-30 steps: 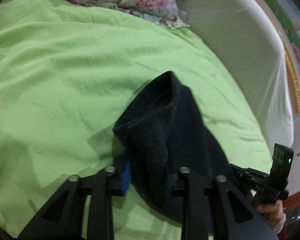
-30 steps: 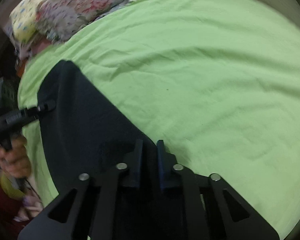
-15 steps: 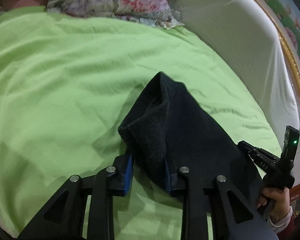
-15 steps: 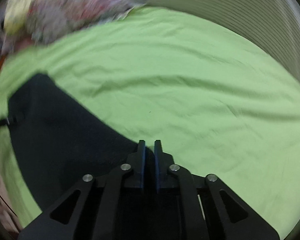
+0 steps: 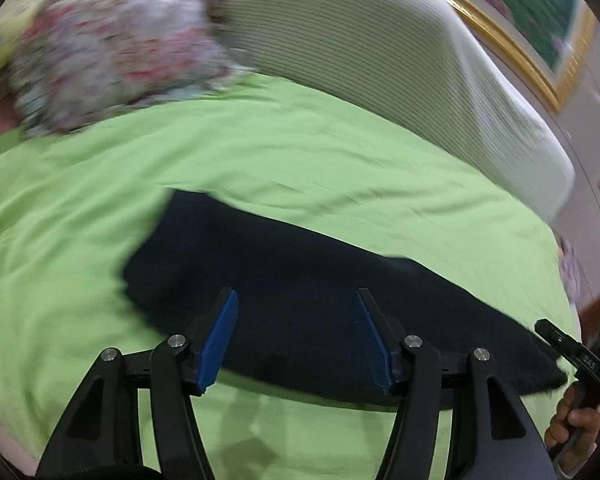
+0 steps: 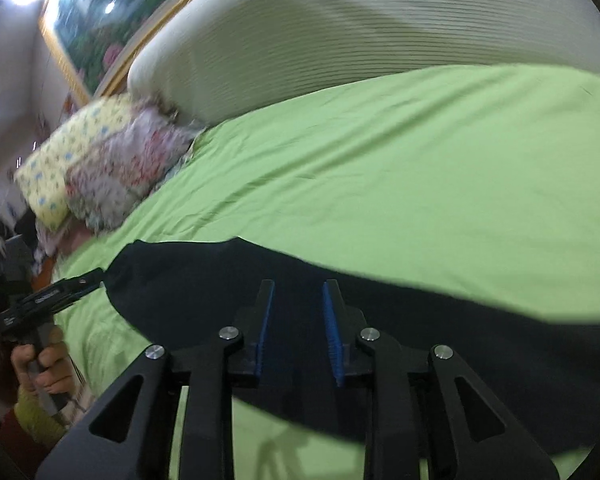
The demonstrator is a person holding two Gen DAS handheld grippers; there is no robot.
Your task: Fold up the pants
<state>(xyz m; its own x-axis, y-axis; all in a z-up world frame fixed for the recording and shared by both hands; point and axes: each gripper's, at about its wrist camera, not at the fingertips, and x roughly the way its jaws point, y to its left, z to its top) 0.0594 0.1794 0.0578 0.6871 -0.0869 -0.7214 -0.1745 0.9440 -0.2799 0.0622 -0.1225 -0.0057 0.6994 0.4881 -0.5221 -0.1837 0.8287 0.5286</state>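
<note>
The dark navy pants lie flat in a long folded band on the green bed sheet. They also show in the right wrist view. My left gripper is open over the near edge of the pants, holding nothing. My right gripper is open above the pants' other end, empty. The right gripper also shows at the right edge of the left wrist view, and the left gripper at the left edge of the right wrist view, next to the pants' end.
A floral pillow and a yellow pillow lie at the head of the bed. A white ribbed headboard stands behind, with a gold-framed picture on the wall. The bed's edge is near the pants' right end.
Both grippers have opened and let go of the pants, which now lie flat on the sheet. Both have pulled back and tilted up from the cloth.
</note>
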